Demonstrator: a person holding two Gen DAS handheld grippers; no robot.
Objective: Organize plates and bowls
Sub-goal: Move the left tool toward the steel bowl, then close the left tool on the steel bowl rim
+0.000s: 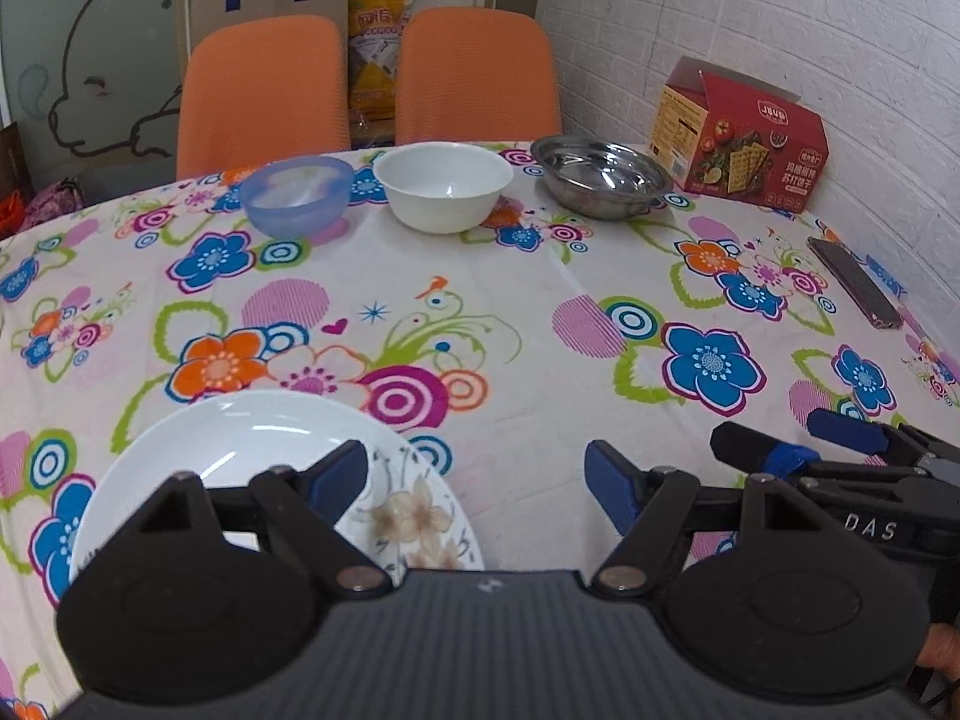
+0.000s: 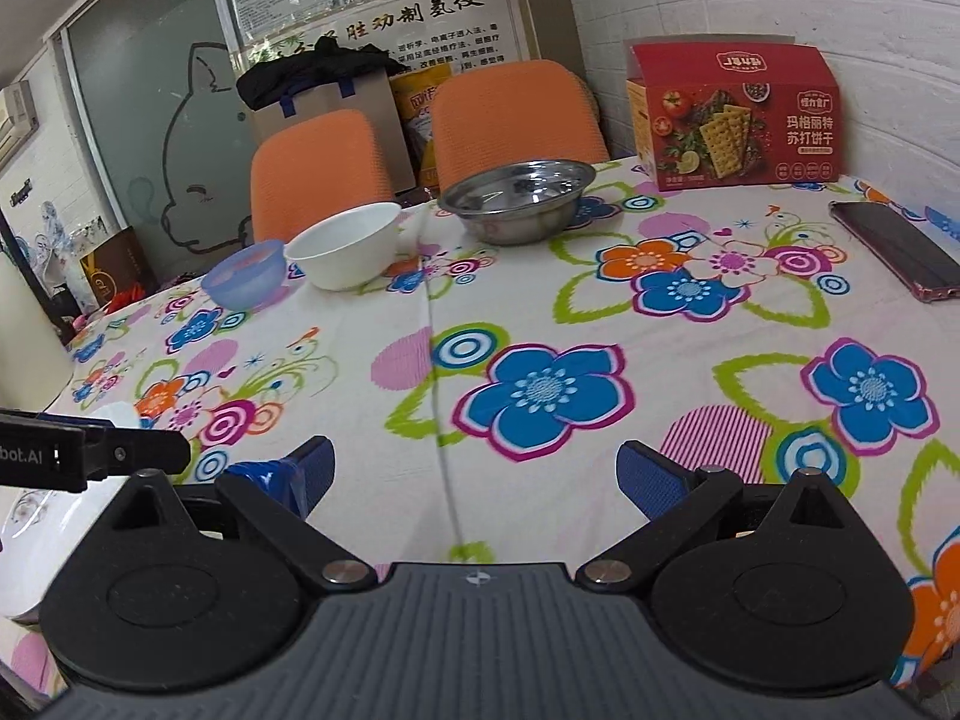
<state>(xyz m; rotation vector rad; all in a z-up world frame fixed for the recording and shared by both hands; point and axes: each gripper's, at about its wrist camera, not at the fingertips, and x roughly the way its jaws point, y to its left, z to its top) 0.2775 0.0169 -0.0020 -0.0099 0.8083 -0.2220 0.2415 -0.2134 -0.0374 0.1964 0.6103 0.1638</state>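
Along the table's far edge stand a blue plastic bowl [image 1: 297, 195] [image 2: 245, 279], a white bowl [image 1: 443, 185] [image 2: 346, 252] and a steel bowl [image 1: 602, 176] [image 2: 517, 199], side by side. A white plate with a flower print [image 1: 258, 450] [image 2: 24, 531] lies near the front left. My left gripper [image 1: 477, 483] is open just above the table; its left finger overlaps the plate's right part. My right gripper [image 2: 474, 474] [image 1: 798, 438] is open over bare cloth to the right of the left one, holding nothing.
A flowered tablecloth [image 1: 540, 312] covers the table. A red cracker box [image 1: 741, 141] [image 2: 735, 114] stands at the back right by the white brick wall. A phone [image 1: 855, 282] [image 2: 897, 249] lies at the right edge. Two orange chairs [image 1: 372, 84] stand behind the table.
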